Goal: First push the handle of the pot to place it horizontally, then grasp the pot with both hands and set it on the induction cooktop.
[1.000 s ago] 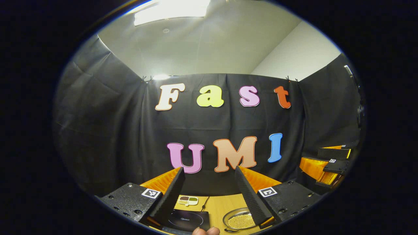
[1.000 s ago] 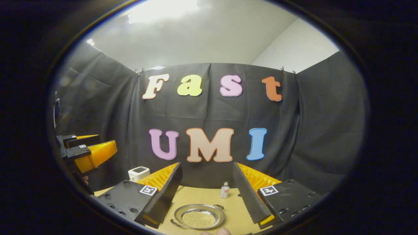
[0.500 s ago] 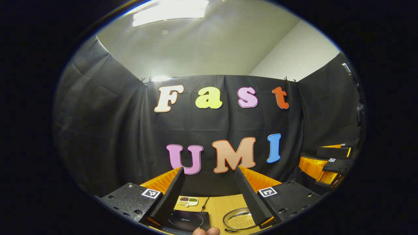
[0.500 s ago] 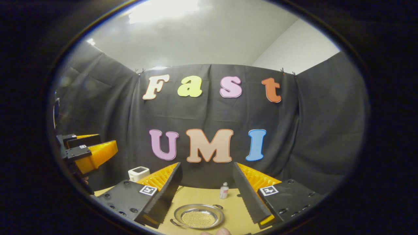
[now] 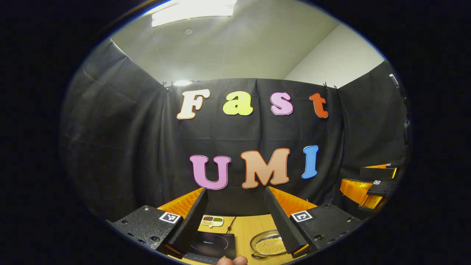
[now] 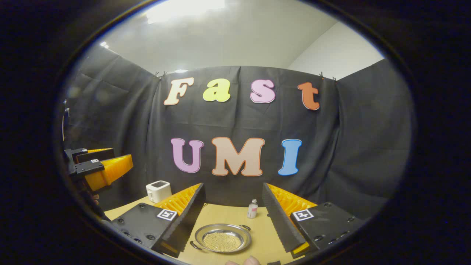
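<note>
Both claws dip toward the table, pot not yet touched

Compared with half a second ago, both cameras have tilted a little downward: more of the table (image 6: 217, 215) shows in the right gripper view, and the pot (image 6: 222, 238) sits higher and fuller in it. In the left gripper view the induction cooktop (image 5: 212, 244) and the pot (image 5: 268, 244) have likewise risen slightly. I read this as the start of the approach, with the handle push not yet begun

The left claw (image 5: 235, 209) has its fingers spread wide with nothing between them; the right claw (image 6: 233, 208) is equally wide apart and empty. Each is held well above the table

The pot is a shallow metal pan with small beads or grains in it, resting on the table to the right of the cooktop, near it but apart. One small loop handle (image 6: 194, 246) points toward the near left and another (image 6: 244, 227) toward the far right, so the handles lie on a slant; that is likely what the push must correct

Around it: a small can (image 6: 252, 209) stands beyond the pot, a white box-like device (image 6: 158, 190) sits at the far left, and a small dish with divided fillings (image 5: 212, 220) lies behind the cooktop beside a dark cable (image 5: 231, 223). None lies between pot and cooktop. A fingertip (image 5: 232, 260) shows at the bottom edge
</note>
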The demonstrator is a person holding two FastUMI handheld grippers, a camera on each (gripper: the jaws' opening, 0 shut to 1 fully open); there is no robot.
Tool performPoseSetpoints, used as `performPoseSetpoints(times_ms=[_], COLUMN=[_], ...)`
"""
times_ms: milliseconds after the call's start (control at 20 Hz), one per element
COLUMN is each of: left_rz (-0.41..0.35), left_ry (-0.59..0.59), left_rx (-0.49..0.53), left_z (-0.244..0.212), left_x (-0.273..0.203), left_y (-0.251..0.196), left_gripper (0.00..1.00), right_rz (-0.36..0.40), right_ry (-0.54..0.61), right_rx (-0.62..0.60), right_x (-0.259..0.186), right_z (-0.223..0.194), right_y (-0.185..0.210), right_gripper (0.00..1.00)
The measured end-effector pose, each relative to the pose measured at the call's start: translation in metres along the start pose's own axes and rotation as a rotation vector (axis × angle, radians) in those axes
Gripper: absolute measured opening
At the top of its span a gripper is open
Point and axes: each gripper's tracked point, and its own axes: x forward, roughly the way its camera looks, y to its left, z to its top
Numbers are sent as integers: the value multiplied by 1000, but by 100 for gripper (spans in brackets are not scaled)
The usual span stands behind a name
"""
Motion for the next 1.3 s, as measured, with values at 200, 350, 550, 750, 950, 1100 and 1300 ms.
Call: performPoseSetpoints(times_ms=[200,350,550,750,950,1100,1300], left_rz=[22,40,29,-32,-95,-155,-204], left_ry=[56,108,206,263,275,289,365], left_rx=[21,11,-23,-25,-29,-33,-51], left_z=[-25,-44,-84,-119,-145,-173,-219], left_x=[-8,-16,-19,8,48,80,97], left_y=[-5,-12,-13,4,36,56,76], left_gripper=[94,94,94,94,94,95,94], right_rz=[33,50,46,-18,-76,-110,-125], right_ry=[58,81,154,231,323,381,530], right_rx=[2,16,23,26,9,47,93], right_x=[1,5,11,26,50,64,72], right_z=[-26,-47,-81,-115,-154,-180,-253], right_y=[-10,-19,-17,-9,18,48,80], right_gripper=[99,99,99,99,97,89,59])
